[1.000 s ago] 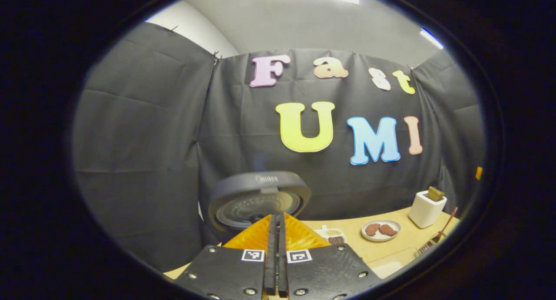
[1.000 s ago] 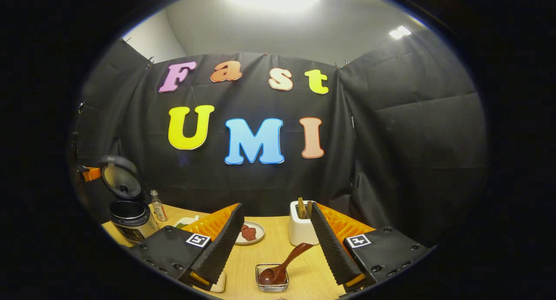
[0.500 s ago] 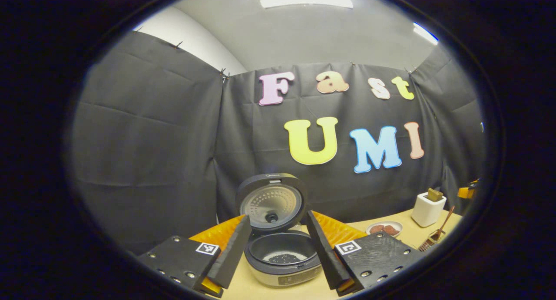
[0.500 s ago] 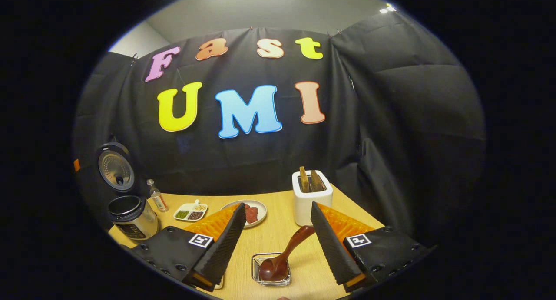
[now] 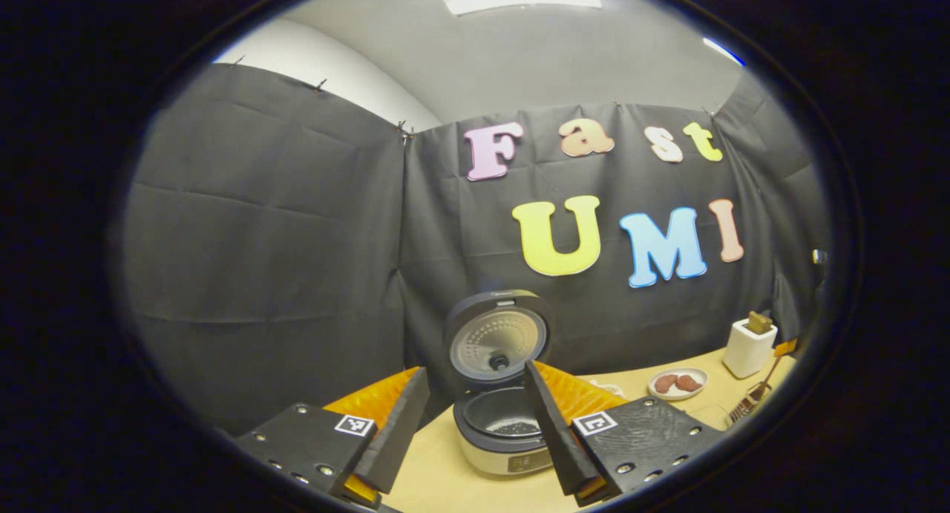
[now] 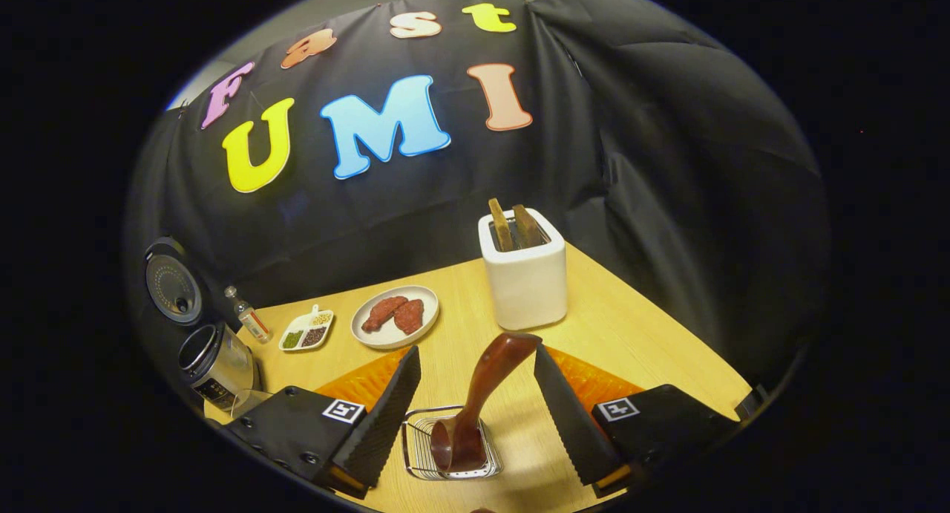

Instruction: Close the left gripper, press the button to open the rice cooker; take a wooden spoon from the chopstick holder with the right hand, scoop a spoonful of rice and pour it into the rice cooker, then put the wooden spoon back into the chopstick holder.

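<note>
Wooden spoon point(image 6: 482, 390) stands bowl-down in the wire chopstick holder point(image 6: 450, 453) at 6 o'clock, its handle tip between our right gripper's point(image 6: 475, 413) spread jaws — we lower, centre, clench mid-handle. Left gripper point(image 5: 475, 431) released; rice cooker point(image 5: 501, 416) open.

Toaster point(image 6: 524, 283), meat plate point(image 6: 393, 318), perhaps vial point(image 6: 248, 320)

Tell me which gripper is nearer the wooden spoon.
Right. The right gripper hangs open with the wooden spoon between its fingers, untouched. The left gripper is open over by the rice cooker, across the table.
</note>
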The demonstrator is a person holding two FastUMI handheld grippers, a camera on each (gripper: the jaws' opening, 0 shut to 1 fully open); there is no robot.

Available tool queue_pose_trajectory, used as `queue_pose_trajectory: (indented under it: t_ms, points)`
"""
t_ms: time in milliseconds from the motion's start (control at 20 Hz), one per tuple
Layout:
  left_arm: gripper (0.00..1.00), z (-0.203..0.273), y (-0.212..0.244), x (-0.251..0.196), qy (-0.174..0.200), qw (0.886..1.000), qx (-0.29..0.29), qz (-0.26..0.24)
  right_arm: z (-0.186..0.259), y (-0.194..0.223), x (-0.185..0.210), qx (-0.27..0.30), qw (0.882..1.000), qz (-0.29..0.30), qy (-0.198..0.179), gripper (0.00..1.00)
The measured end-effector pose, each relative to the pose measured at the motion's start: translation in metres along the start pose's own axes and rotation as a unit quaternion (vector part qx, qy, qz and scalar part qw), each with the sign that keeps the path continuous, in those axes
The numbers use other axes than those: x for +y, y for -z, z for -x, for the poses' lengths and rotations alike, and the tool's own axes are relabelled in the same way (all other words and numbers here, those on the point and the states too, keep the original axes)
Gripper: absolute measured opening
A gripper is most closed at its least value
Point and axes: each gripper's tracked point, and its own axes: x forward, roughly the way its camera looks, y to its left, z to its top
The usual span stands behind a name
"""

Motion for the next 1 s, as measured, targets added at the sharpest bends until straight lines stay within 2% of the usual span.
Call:
queue_pose_trajectory:
  t_ms: [50, 100, 150, 200, 300, 350, 400, 500, 550, 600, 650, 700, 850, 900, 950, 1000]
  points:
    - [0.81, 0.001, 0.001, 0.002, -0.002, 1.000, 0.003, -0.001, -0.004, 0.007, -0.002, 0.010, 1.000, -0.005, -0.001, 0.98]
    - [0.81, 0.003, 0.002, 0.003, -0.005, 1.000, 0.006, -0.003, -0.007, 0.013, -0.002, 0.021, 1.000, -0.011, -0.004, 0.92]
    - [0.81, 0.003, 0.004, 0.004, -0.006, 1.000, 0.008, -0.003, -0.010, 0.021, -0.001, 0.034, 0.999, -0.019, -0.007, 0.93]
    - [0.81, 0.005, 0.006, 0.005, -0.008, 1.000, 0.009, -0.003, -0.012, 0.026, 0.000, 0.045, 0.998, -0.029, -0.013, 0.98]
    - [0.82, 0.008, 0.005, 0.007, -0.010, 1.000, 0.009, -0.002, -0.018, 0.036, -0.001, 0.066, 0.997, -0.047, -0.016, 0.94]
    - [0.82, 0.009, 0.004, 0.008, -0.011, 1.000, 0.009, -0.003, -0.022, 0.042, 0.001, 0.077, 0.995, -0.057, -0.020, 0.80]
    - [0.81, 0.010, 0.005, 0.008, -0.011, 1.000, 0.009, -0.004, -0.025, 0.045, 0.004, 0.088, 0.993, -0.068, -0.026, 0.75]
    - [0.82, 0.011, 0.004, 0.009, -0.010, 1.000, 0.009, -0.006, -0.026, 0.048, 0.007, 0.097, 0.990, -0.093, -0.038, 0.48]
    - [0.81, 0.009, 0.003, 0.009, -0.010, 1.000, 0.009, -0.005, -0.026, 0.046, 0.009, 0.097, 0.989, -0.107, -0.040, 0.24]
    - [0.82, 0.008, 0.002, 0.009, -0.010, 1.000, 0.009, -0.003, -0.027, 0.046, 0.013, 0.096, 0.988, -0.111, -0.044, 0.18]
    - [0.82, 0.008, 0.002, 0.008, -0.008, 1.000, 0.008, -0.001, -0.021, 0.044, 0.007, 0.090, 0.990, -0.105, -0.036, 0.19]
    - [0.82, 0.007, 0.003, 0.008, -0.006, 1.000, 0.009, 0.000, -0.022, 0.042, 0.010, 0.084, 0.991, -0.099, -0.046, 0.09]
    - [0.81, 0.001, 0.003, 0.005, 0.001, 1.000, 0.007, 0.002, -0.001, 0.023, 0.019, 0.051, 0.995, -0.072, -0.049, 0.08]
    - [0.82, -0.002, 0.003, 0.002, 0.004, 1.000, 0.006, 0.003, 0.004, 0.014, 0.020, 0.041, 0.996, -0.065, -0.047, 0.05]
    - [0.81, -0.003, 0.003, -0.001, 0.007, 1.000, 0.005, 0.006, 0.011, 0.006, 0.023, 0.030, 0.997, -0.057, -0.046, 0.09]
    - [0.81, -0.006, 0.003, -0.004, 0.012, 1.000, 0.005, 0.009, 0.017, -0.005, 0.026, 0.019, 0.998, -0.045, -0.046, 0.05]
